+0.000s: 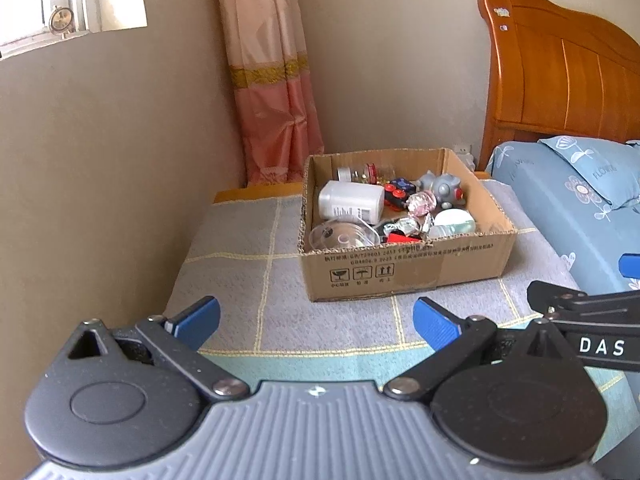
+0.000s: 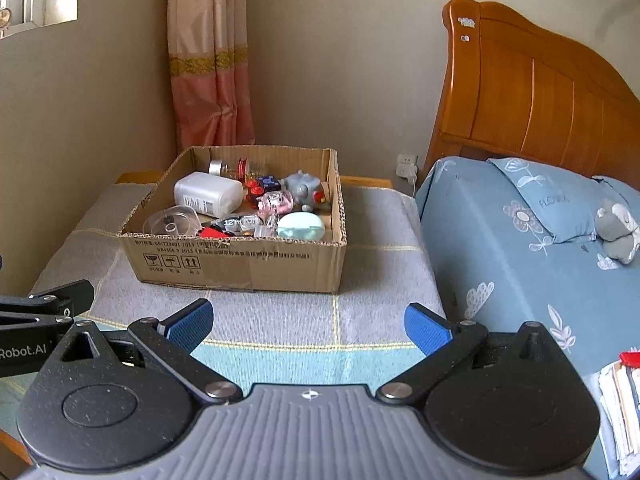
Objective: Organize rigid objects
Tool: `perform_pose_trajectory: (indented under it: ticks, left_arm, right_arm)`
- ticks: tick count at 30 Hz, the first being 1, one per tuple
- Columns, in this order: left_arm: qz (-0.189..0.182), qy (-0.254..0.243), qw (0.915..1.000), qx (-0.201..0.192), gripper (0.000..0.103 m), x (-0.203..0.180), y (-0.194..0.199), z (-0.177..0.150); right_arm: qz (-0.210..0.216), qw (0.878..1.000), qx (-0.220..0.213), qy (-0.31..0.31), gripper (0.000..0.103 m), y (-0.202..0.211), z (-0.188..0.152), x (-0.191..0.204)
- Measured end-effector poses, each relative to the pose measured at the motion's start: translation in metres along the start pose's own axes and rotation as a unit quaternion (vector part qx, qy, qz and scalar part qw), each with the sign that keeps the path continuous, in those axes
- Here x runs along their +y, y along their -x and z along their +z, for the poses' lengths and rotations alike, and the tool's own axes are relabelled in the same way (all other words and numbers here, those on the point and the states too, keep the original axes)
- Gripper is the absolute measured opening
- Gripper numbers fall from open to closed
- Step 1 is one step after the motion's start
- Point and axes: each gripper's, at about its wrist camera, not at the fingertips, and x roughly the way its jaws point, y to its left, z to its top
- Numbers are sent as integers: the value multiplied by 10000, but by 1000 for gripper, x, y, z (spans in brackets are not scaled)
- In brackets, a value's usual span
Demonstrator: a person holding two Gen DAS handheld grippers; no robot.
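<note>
An open cardboard box stands on a grey checked cloth on a low table. In it lie a white plastic bottle, a clear round lid, a grey toy elephant, a pale green case, a small jar and other small items. My left gripper is open and empty, in front of the box. My right gripper is open and empty, also in front of the box.
A bed with blue flowered bedding and a wooden headboard stands to the right. A pink curtain hangs behind the table. The wall is on the left. A grey plush toy lies on the bed. Stacked papers sit at lower right.
</note>
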Motion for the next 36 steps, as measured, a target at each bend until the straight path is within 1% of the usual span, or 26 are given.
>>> perform_pose_trajectory:
  ticks: [13,36]
  left_arm:
    - [1,10,10000,71,102,-1,-6,1]
    - [12,-11,10000,62,102,-3,-3,2]
  right_arm:
    - [-15,10000,50,-6,103,-5,2,-1]
    - [5,10000,51,-29,103,-6,3,-3]
